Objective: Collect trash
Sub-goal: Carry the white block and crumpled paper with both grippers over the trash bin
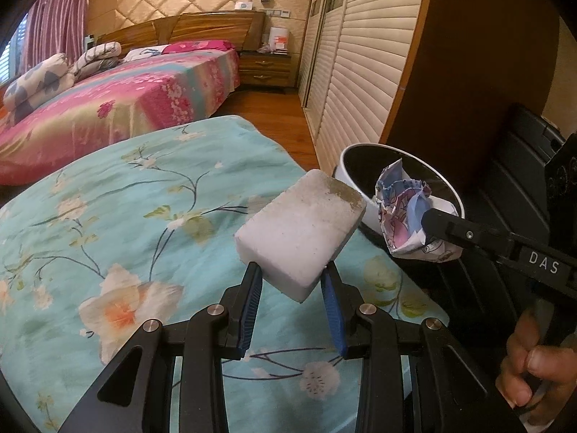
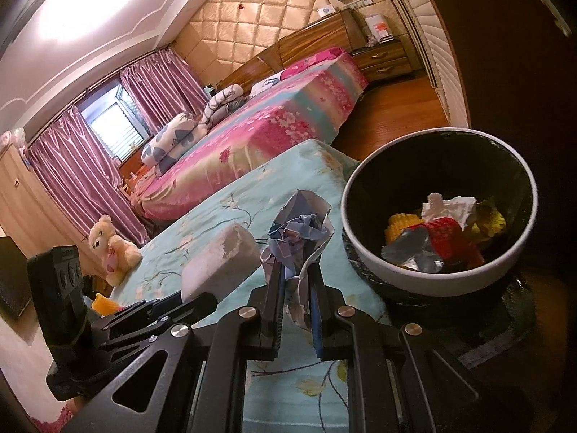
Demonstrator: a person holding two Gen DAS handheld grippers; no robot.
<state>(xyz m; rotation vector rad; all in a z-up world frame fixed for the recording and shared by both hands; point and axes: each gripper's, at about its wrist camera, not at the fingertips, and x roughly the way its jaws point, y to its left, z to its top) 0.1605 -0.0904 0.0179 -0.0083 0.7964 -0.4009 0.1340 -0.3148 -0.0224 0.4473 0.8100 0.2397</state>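
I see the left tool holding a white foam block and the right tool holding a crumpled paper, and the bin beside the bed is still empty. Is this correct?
Not quite. The bin is not empty: the right wrist view shows a red and silver wrapper, white tissue and yellow scraps inside. The rest holds: the left tool grips the white foam block, the right tool the crumpled paper.

bin mouth: round white-rimmed black trash bin (image 2: pixel 438 281) open on top, wrappers low inside
left of bin: flat floral teal bedspread (image 1: pixel 126 187), unobstructed
right of bin: dark wooden panel (image 1: pixel 479 72) close
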